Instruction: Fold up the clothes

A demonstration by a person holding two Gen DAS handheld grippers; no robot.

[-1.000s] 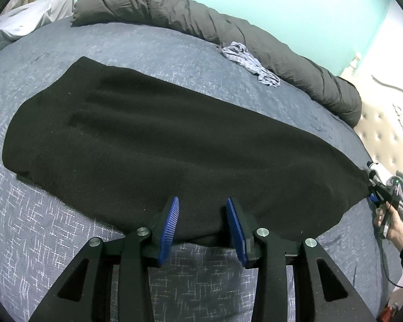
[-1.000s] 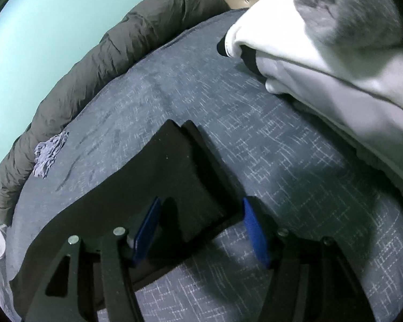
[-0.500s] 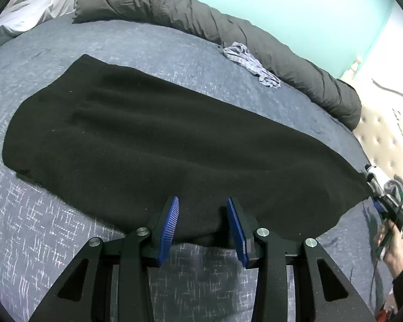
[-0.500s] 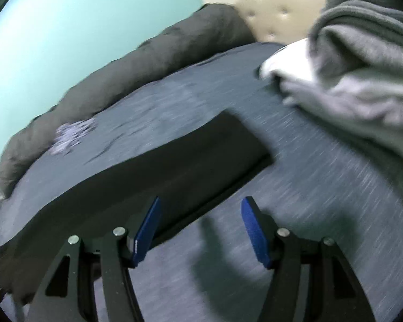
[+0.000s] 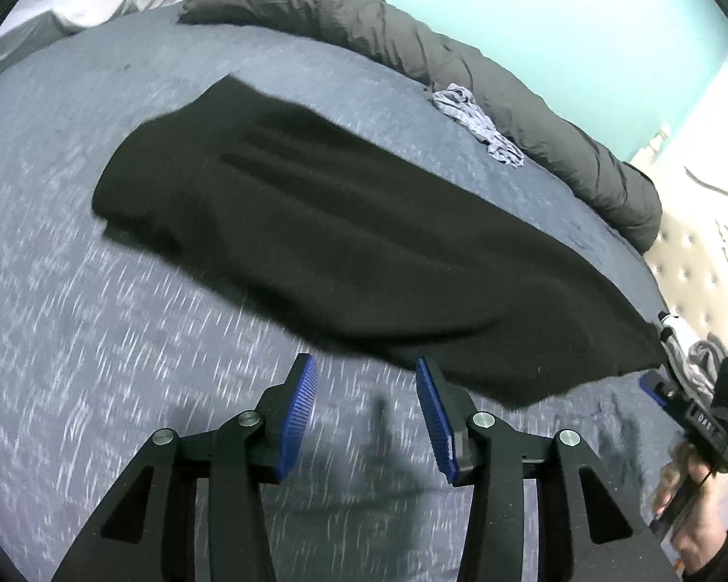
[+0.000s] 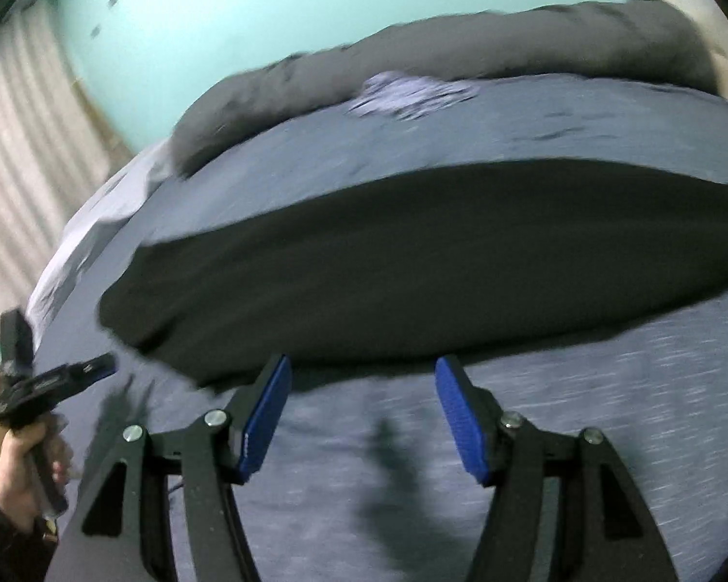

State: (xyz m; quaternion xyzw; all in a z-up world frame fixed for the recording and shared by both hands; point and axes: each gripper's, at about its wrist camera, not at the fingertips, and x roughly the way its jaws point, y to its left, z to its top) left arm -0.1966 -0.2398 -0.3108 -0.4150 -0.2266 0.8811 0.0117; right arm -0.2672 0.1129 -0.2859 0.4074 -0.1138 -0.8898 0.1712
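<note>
Across the middle of the blue-grey patterned bedspread point(image 5: 121, 339) lies the long black fleece garment point(image 5: 364, 242), spread flat in a band that runs from the far left down toward the near right in the left wrist view. Its near edge sits just beyond the left gripper point(image 5: 366, 407), whose blue ribbed pads point(image 5: 298, 412) stand apart with nothing between them; only bedspread shows in the gap. The right gripper point(image 6: 364, 412) hovers likewise at the near edge of the same garment point(image 6: 412, 252), its jaws spread wide and empty, the blue pads point(image 6: 461, 417) just short of the cloth.

Each gripper also appears in the other's camera: the right one point(image 5: 694, 417) at the far right edge of the left wrist view, held in a hand point(image 5: 689, 509) near the garment's right end, and the left one point(image 6: 48, 383) at the lower left of the right wrist view, gripped by a hand point(image 6: 19, 475).

Along the far side of the bed a rolled dark grey duvet point(image 5: 412, 48) rests against the mint green wall point(image 5: 558, 0). A small crumpled blue-and-white checked cloth point(image 5: 480, 121) lies just in front of the duvet, well apart from the black garment. A beige tufted headboard point(image 5: 694, 262) stands at the right. Both views are motion-blurred, the right wrist one more so.
</note>
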